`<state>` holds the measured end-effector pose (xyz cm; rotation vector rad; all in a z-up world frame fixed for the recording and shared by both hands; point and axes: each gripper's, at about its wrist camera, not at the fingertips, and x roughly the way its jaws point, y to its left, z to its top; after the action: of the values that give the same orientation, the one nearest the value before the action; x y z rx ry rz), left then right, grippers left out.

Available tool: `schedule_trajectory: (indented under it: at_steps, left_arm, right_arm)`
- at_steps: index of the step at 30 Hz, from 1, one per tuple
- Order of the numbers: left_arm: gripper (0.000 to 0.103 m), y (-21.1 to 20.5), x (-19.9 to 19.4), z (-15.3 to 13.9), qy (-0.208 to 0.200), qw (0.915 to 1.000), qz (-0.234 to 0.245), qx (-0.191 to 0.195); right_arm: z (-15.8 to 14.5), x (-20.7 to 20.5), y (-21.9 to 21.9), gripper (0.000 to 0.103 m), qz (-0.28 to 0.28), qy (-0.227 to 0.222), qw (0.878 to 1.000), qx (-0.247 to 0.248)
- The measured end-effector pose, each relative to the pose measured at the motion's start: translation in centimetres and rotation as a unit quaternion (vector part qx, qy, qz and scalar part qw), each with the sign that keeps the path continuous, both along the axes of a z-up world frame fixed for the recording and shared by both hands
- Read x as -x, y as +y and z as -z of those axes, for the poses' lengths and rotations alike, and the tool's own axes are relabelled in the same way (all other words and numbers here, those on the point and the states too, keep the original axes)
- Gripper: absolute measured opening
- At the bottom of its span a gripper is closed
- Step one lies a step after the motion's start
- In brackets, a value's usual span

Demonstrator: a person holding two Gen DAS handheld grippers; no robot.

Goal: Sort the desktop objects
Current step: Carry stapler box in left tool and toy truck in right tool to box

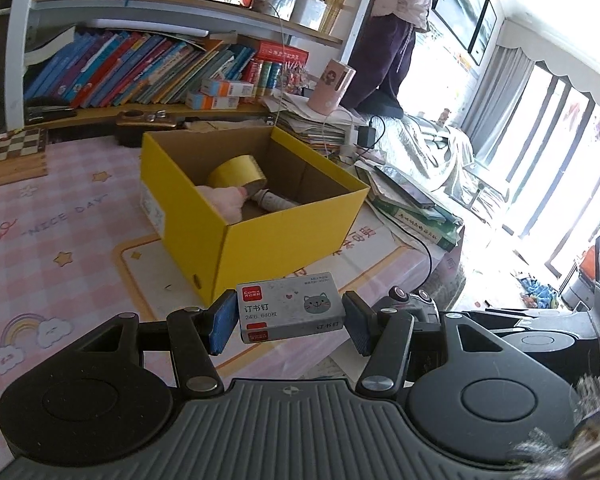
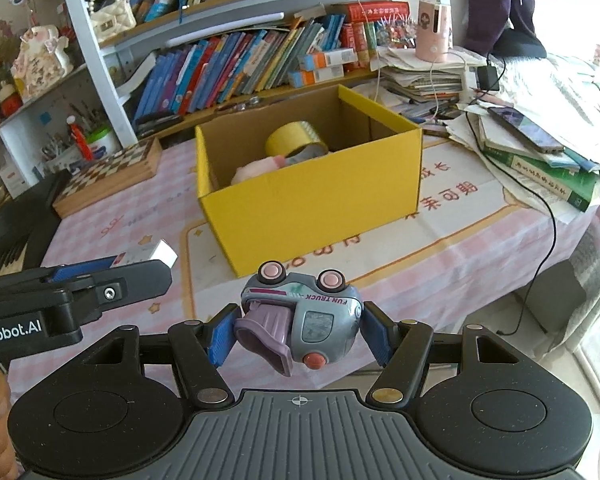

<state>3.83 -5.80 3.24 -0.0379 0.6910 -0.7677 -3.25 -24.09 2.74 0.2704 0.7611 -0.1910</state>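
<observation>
My left gripper (image 1: 290, 322) is shut on a grey staple box (image 1: 290, 308) with a cat picture, held above the pink tablecloth in front of the yellow cardboard box (image 1: 292, 228). My right gripper (image 2: 300, 332) is shut on a grey and purple toy truck (image 2: 300, 320), held upside down, wheels up, in front of the same yellow box (image 2: 312, 204). Inside the box lie a roll of yellow tape (image 1: 236, 174), a pink plush thing (image 1: 224, 200) and a grey tube. The left gripper and its staple box (image 2: 156, 254) show at the left of the right wrist view.
A chessboard (image 2: 108, 174) lies on the table to the left of the box. Stacks of books and papers with a phone (image 2: 524, 128) and cables crowd the right side. A bookshelf (image 2: 240, 64) stands behind. The table edge drops off at the right.
</observation>
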Motion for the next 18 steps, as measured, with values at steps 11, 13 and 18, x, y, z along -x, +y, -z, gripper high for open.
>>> schedule_trajectory:
  at_steps: [11,13,18]
  left_arm:
    - [0.054,-4.6,-0.3,-0.1,0.001,0.9996,-0.026,-0.011]
    - [0.054,-5.2,-0.4,-0.1,-0.002,0.9994,-0.033,-0.013]
    - [0.054,-6.8,-1.0,-0.5,-0.017,0.9982,-0.056,-0.016]
  right_arm:
    - [0.3,-1.4,-4.8,0.066,-0.029,-0.003,1.0,-0.01]
    - [0.4,-1.7,-5.5,0.066,-0.035,-0.005,0.999,-0.012]
    - [0.3,-2.7,-7.3,0.066,-0.053,-0.014,0.998,-0.017]
